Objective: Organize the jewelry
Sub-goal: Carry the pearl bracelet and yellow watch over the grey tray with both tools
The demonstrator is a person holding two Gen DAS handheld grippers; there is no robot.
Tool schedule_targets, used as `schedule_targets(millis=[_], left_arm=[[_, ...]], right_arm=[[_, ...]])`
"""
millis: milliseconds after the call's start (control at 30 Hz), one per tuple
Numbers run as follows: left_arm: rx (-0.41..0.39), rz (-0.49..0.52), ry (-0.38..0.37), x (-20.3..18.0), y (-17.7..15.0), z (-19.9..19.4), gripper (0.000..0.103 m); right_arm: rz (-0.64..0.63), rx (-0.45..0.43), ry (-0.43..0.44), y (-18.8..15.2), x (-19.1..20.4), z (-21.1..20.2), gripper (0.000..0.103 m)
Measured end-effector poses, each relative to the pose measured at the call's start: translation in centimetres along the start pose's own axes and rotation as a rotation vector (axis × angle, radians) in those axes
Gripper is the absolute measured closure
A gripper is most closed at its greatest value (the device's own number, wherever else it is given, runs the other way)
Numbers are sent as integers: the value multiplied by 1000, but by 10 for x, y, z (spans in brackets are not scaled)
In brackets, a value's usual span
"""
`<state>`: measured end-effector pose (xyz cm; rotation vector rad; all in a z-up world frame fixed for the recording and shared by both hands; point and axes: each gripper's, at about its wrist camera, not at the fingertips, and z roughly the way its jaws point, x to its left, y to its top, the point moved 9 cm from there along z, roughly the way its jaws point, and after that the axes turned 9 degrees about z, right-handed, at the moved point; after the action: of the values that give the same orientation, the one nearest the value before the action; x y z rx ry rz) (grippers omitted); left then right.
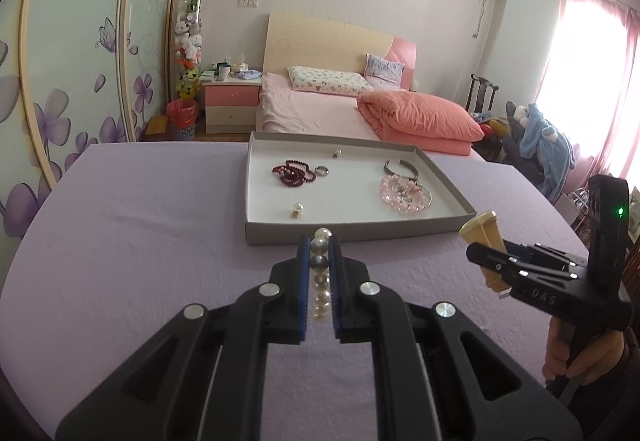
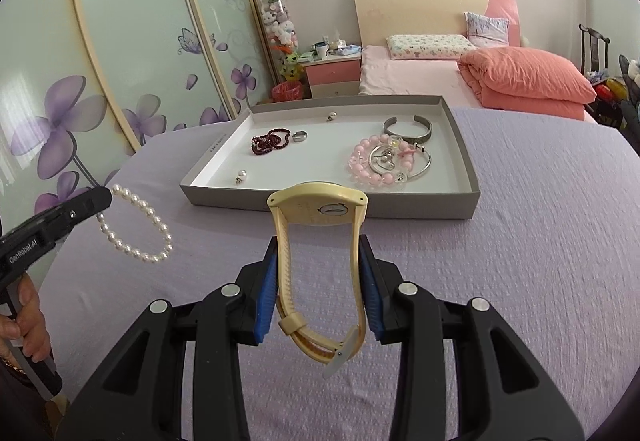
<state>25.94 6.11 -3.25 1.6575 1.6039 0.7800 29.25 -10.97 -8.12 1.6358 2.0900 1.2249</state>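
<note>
Lilac tablecloth (image 2: 520,241); watch (image 2: 320,217) caseback visible.

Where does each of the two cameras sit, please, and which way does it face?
Left wrist: on the left claw, looking along its fingers over the purple table at the tray and the bed; the claw is shut on a pearl bracelet; the right claw and its hand show at the right.
Right wrist: on the right claw, facing the same way; it grips a watch; the left claw shows at the left.
Shared: tray, bed, both claws.
</note>
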Motion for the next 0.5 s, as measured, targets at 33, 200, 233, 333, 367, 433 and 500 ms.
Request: schedule_targets(millis=[33,200,233,333,367,433,500], left_arm=[[-2,0,-1,-1,0,-1,94],[-10,-2,-2,-3,2,-4,94],[-10,-2,-2,-4,3,-3,94],[-8,-3,-4,-4,3,-3,94],[-8,-3,-5,-4,2,-3,94],[-7,-1,-7,-6,3,-3,94],[-5,0,-9,-4,2,-2,94]], right_arm=[[0,0,0,0,0,0,65],[-4,-2,0,0,2,-1,65],[-4,-2,0,0,2,-1,65],[-4,-2,0,-1,2,-1,65],[-4,-2,0,-1,2,-1,65],[-1,0,0,-1,1,-1,65],[1,2,-2,-1,1,0,65]])
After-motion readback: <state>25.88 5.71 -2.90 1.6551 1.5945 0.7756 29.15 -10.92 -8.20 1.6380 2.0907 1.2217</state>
